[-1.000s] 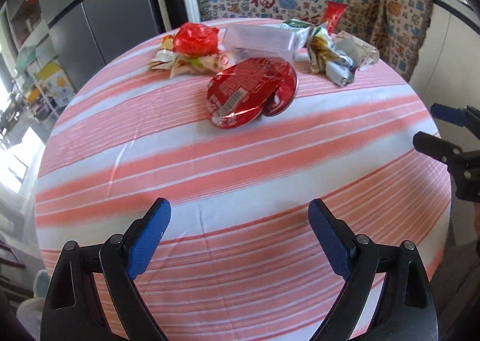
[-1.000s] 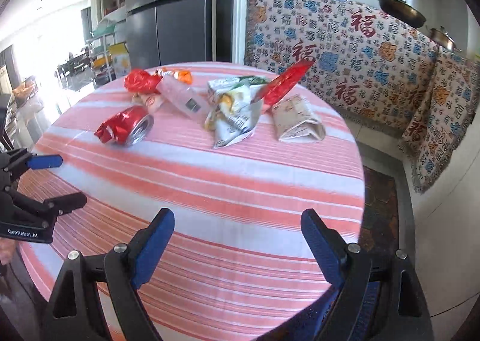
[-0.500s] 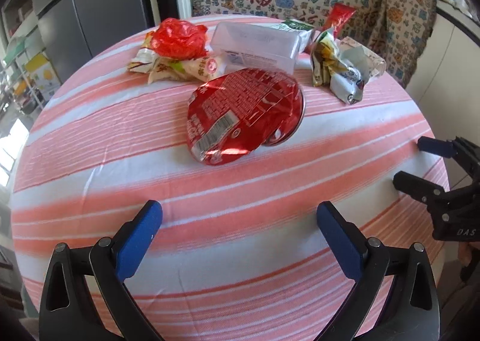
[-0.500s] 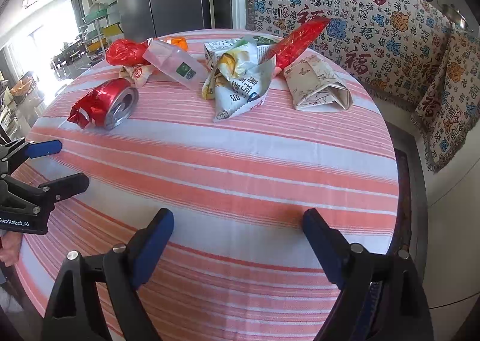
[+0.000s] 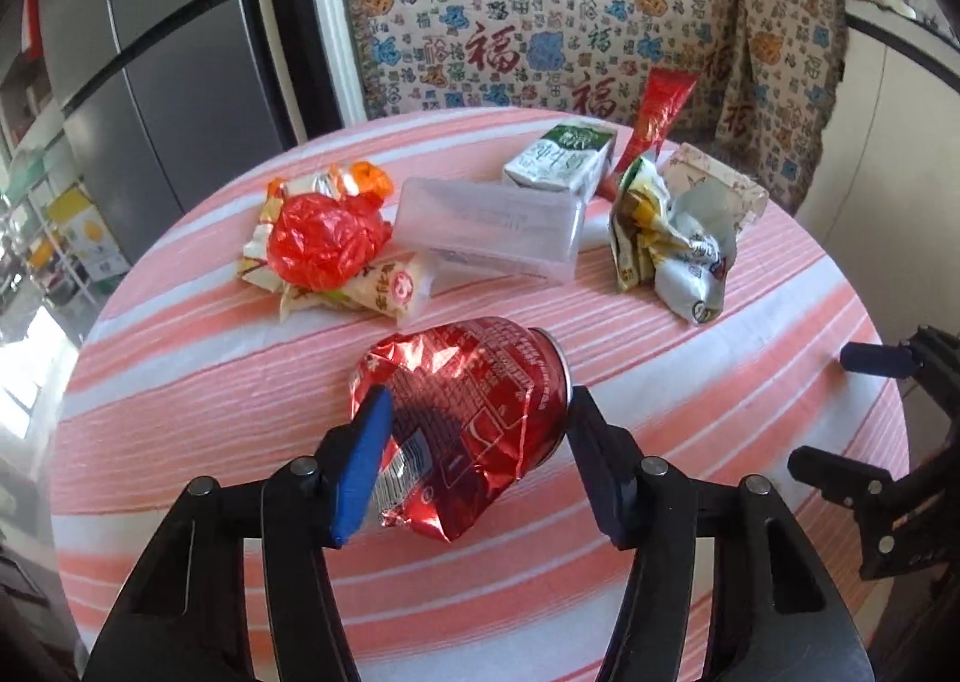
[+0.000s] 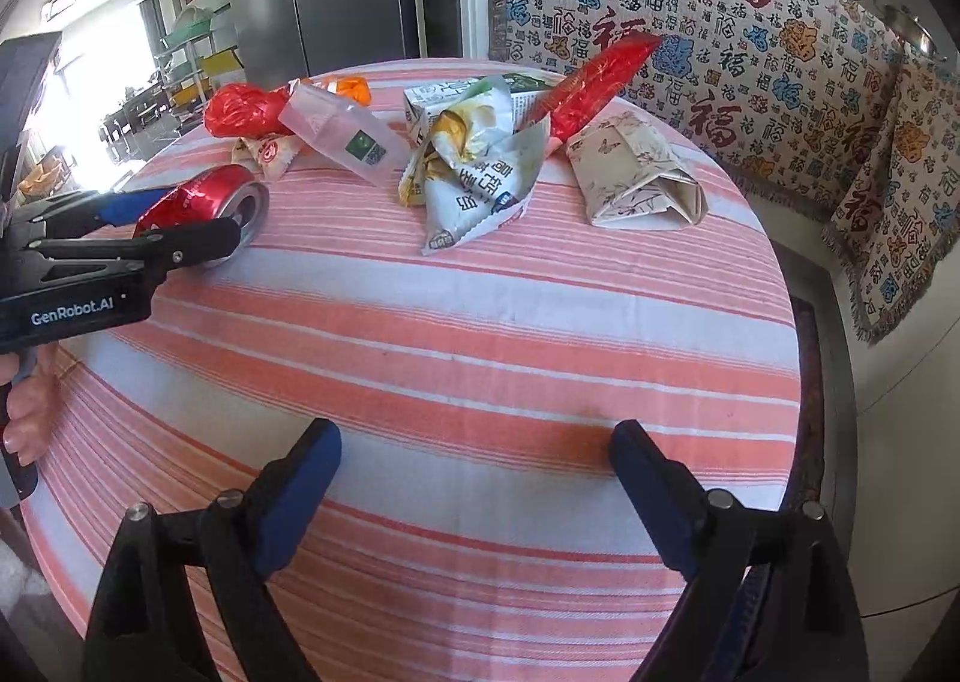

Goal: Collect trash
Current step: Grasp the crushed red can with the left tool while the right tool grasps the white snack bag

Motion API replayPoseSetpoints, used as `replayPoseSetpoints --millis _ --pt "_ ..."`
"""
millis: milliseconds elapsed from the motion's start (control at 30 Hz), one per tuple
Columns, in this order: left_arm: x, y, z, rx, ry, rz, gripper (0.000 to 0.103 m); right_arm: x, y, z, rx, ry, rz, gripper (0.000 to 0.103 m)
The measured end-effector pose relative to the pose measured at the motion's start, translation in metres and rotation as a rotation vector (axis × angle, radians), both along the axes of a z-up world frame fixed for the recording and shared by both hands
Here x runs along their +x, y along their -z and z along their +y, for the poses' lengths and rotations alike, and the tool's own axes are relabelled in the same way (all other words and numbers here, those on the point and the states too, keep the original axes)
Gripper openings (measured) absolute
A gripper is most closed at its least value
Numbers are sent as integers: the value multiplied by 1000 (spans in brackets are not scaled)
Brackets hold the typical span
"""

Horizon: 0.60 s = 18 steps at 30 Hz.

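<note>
A crushed red can lies on the striped tablecloth, its open end to the right. My left gripper straddles it with jaws closing, and both blue pads touch its sides. From the right wrist view the same can sits between the left gripper's fingers. My right gripper hovers over bare cloth near the table's front edge; its jaws are opening with nothing between them. It also shows at the right edge as the right gripper.
Behind the can lie a red plastic bag on wrappers, a clear plastic box, a milk carton, a crumpled snack bag, a red wrapper and a folded paper packet. A patterned sofa cover stands beyond.
My left gripper moved forward to the red can and its jaws narrowed around it. The right gripper dipped slightly toward the table.
</note>
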State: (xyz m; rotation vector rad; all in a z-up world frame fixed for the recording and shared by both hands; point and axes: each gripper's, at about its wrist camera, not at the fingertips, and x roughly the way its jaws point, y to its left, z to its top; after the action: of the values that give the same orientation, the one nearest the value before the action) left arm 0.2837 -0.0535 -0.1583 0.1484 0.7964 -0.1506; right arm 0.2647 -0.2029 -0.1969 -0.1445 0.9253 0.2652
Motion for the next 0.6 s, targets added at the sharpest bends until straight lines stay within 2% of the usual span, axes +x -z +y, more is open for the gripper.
replayPoseSetpoints --millis 100,233,433,600 --pt "-12 -7 2 16 18 -35 45 3 -8 -10 76 28 -19 94" --pt "-26 -10 14 -34 28 -33 43 24 -20 -18 157 69 -26 93" --pt "-43 -15 31 -91 22 -35 41 70 -31 11 140 29 -37 93" --pt "-51 -17 41 -127 19 -32 40 107 -19 40 36 8 -15 93"
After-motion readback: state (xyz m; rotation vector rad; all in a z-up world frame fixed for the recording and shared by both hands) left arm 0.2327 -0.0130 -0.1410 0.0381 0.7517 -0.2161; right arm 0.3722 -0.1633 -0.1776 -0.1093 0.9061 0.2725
